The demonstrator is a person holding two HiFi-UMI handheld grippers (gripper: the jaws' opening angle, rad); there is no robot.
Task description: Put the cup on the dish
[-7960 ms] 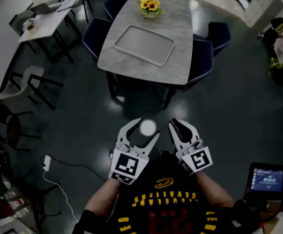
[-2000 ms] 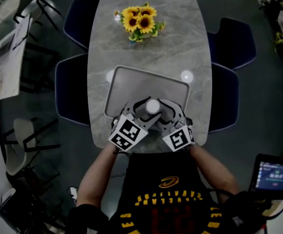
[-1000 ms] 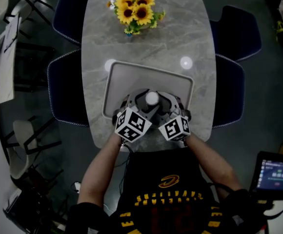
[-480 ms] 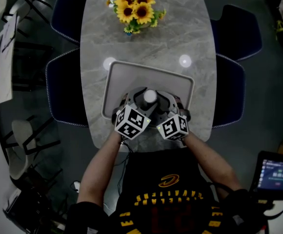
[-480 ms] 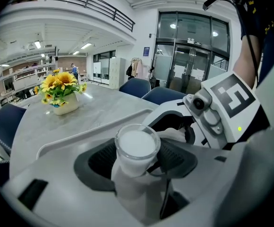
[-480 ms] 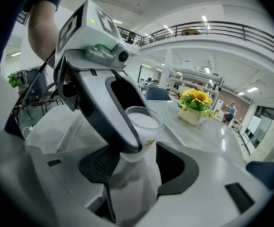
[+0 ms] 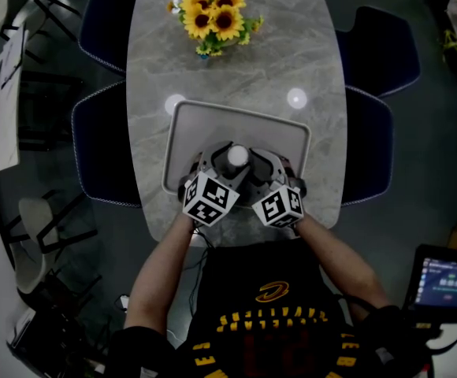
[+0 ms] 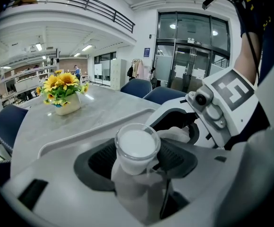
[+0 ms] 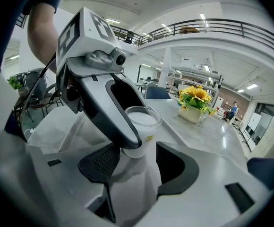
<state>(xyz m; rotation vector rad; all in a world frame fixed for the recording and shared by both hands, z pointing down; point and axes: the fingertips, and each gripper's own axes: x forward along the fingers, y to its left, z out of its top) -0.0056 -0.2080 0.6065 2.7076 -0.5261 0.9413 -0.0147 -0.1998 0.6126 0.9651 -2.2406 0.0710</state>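
Since eight seconds ago the person has walked up to the bench, and the cup [image 7: 237,155], then carried over bare floor, now hangs over the dish [image 7: 290,135].

Nearest, in the left gripper view, the left gripper [image 8: 139,162] has its jaws closed in on the cup's lower body, one dark pad on each side. The cup stands upright between them, its long axis vertical and its clear rim above the pads. In the right gripper view, the right gripper [image 9: 139,167] has its jaws wide with nothing held. The cup sits just ahead of their tips, and one left jaw crosses in front of the cup on the near-left side. So the left gripper carries the load and the right one only crowds close beside it.

Below the left jaws lies the dish's flat floor, with its raised rim ahead of both grippers and to either side. The cup is therefore already inside the rim, toward the person's edge. Whether its base touches the dish or hangs just above it, I cannot tell. The coming move looks like a straight lowering along the cup's own axis, then a release.

Beyond the jaws, the bench [image 7: 236,69] runs on bare to the flowers [image 7: 213,20], well apart from the dish.
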